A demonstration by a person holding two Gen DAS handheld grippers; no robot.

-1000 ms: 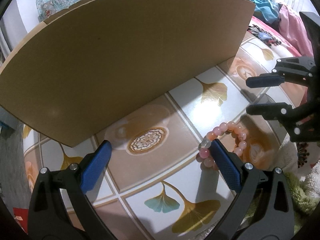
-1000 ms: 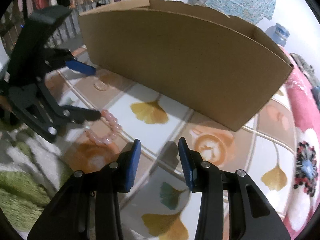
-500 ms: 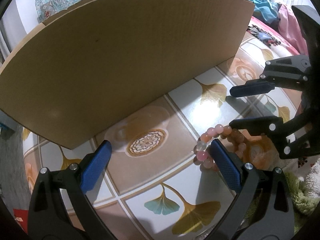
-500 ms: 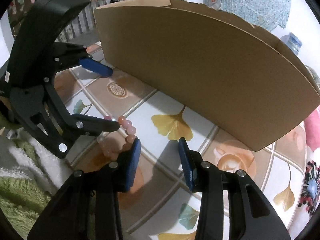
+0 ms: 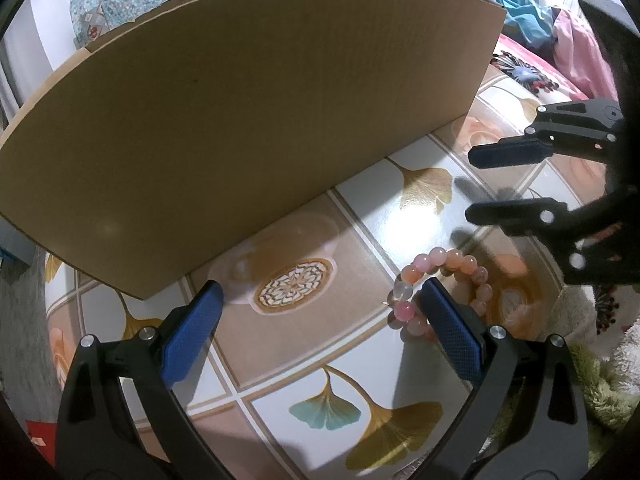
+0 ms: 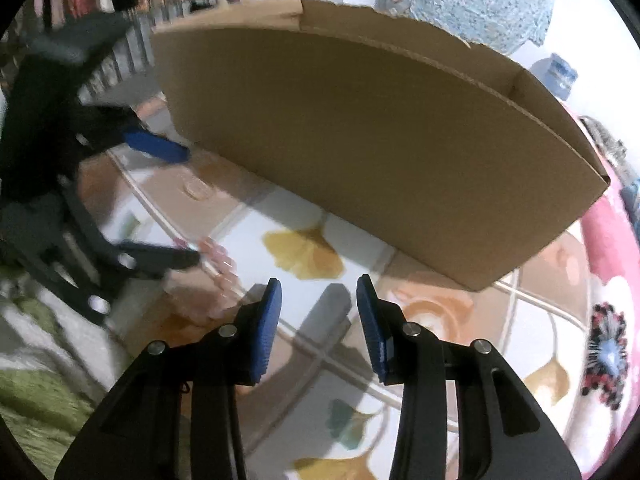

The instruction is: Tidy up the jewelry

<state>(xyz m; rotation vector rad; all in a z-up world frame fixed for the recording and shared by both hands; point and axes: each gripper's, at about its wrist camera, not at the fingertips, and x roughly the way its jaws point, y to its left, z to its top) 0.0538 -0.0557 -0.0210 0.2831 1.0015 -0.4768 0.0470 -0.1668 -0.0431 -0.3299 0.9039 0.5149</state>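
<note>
Both grippers hover over the tiled table, the bead bracelet lying free between them.

Since half a second ago the right gripper (image 5: 474, 184) has drawn back from the pink and peach bead bracelet (image 5: 436, 280); its jaws stand part-way spread with nothing between them. The left gripper (image 5: 320, 292) has kept its place, jaws spread wide and empty, its right finger just beside the bracelet. The left view shows the beads sharply on the ginkgo-leaf patterned table (image 5: 400, 224); the right view blurs them (image 6: 218, 268) but shows the open top and right end of the tall brown cardboard box (image 6: 380, 152). That box walls off the far side; bare tiles lie open near it, and a green fluffy blanket (image 6: 28, 400) edges the near left.
</note>
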